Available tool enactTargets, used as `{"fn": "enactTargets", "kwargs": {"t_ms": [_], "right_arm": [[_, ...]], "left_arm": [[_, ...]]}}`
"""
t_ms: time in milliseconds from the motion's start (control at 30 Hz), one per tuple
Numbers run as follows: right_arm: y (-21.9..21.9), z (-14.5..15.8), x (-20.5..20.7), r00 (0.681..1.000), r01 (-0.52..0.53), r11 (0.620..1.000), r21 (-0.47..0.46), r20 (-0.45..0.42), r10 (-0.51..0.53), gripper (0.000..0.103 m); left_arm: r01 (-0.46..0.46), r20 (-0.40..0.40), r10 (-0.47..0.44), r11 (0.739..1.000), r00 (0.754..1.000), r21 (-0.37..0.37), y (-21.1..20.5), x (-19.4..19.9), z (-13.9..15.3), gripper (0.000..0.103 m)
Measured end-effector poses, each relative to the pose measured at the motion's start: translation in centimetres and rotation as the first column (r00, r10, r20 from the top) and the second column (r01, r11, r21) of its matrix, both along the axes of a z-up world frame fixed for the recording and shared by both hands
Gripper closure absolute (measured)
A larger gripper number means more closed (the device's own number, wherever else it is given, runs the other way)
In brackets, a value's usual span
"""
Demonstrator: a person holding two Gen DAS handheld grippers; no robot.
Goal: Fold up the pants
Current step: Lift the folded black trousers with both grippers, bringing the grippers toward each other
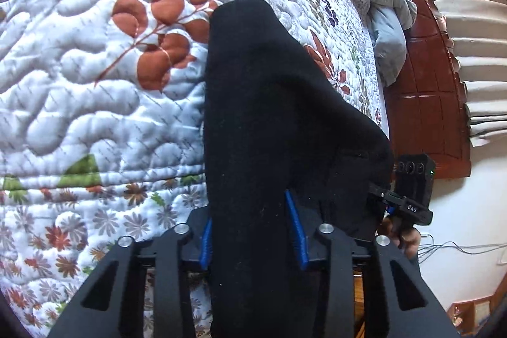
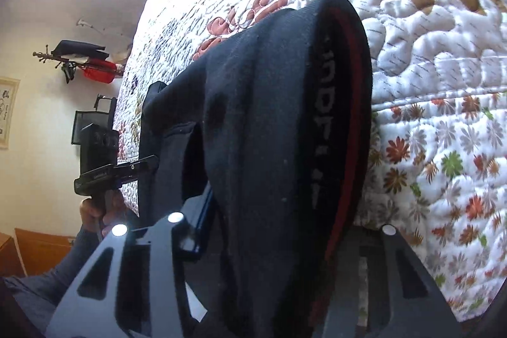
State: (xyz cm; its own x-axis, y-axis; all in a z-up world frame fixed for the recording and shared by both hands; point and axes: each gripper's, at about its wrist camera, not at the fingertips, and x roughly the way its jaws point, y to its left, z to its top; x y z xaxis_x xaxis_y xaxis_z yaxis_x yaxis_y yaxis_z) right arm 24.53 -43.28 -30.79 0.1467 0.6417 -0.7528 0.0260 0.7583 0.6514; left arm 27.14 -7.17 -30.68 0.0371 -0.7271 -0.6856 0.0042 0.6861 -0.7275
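Note:
The black pants (image 1: pixel 269 103) hang between my two grippers over the quilted bed. In the left wrist view my left gripper (image 1: pixel 253 230) has blue pads (image 1: pixel 296 230) closed on a thick fold of the black cloth. My right gripper (image 1: pixel 393 198) shows at the right, gripping the same cloth. In the right wrist view my right gripper (image 2: pixel 269 230) holds the pants (image 2: pixel 279 116) at the waistband, which has a red stripe (image 2: pixel 351 148) and pale lettering. My left gripper (image 2: pixel 139 170) grips the far edge there.
A white floral quilt (image 1: pixel 95 84) covers the bed. A light blue blanket (image 1: pixel 380 5) is bunched by the brown wooden headboard (image 1: pixel 434 84). Pleated curtains (image 1: pixel 475 21) hang beyond. A wall rack with clothes (image 2: pixel 85 62) hangs on the left wall.

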Motion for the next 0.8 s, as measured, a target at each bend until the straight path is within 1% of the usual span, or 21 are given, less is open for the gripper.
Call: {"fn": "enactTargets", "kwargs": {"t_ms": [67,167,267,433,500,633,700,800], "right_arm": [[0.6,0.9,-0.3,1.0,0.014,1.0,-0.024,0.014,-0.014,0.064],[1.3,2.5,-0.9,0.999,0.024,0.998,-0.053,0.045,-0.022,0.067],[2.2,4.8,-1.7,0.996,0.016,0.998,-0.062,0.084,-0.01,0.068],[3.4,8.5,-2.5,0.989,-0.003,0.998,-0.061,0.149,0.012,0.068],[4.5,10.0,-2.2,0.985,-0.02,0.998,-0.058,0.171,0.029,0.068],[7.4,12.5,-0.7,0.977,-0.058,0.996,-0.063,0.203,0.07,0.068],[8.5,13.6,0.5,0.972,-0.075,0.996,-0.054,0.218,0.085,0.068],[11.0,14.6,2.4,0.966,-0.103,0.994,-0.045,0.235,0.11,0.068]], "left_arm": [[-0.001,0.018,0.001,1.0,1.0,0.023,-0.2,-0.1,0.7,0.069],[0.0,0.062,-0.004,0.998,0.998,0.067,-0.6,-0.7,2.5,0.073],[-0.001,0.12,-0.01,0.995,0.993,0.097,-0.4,-1.7,5.3,0.073],[-0.017,0.203,-0.005,0.994,0.979,0.109,1.1,-3.1,10.2,0.073],[-0.029,0.238,-0.002,0.991,0.971,0.128,1.9,-3.6,12.3,0.073],[-0.061,0.283,0.014,0.986,0.959,0.157,4.3,-3.9,15.9,0.073],[-0.08,0.307,0.025,0.983,0.951,0.166,5.7,-4.0,17.2,0.073],[-0.111,0.333,0.048,0.978,0.942,0.174,7.9,-3.5,18.9,0.073]]}}
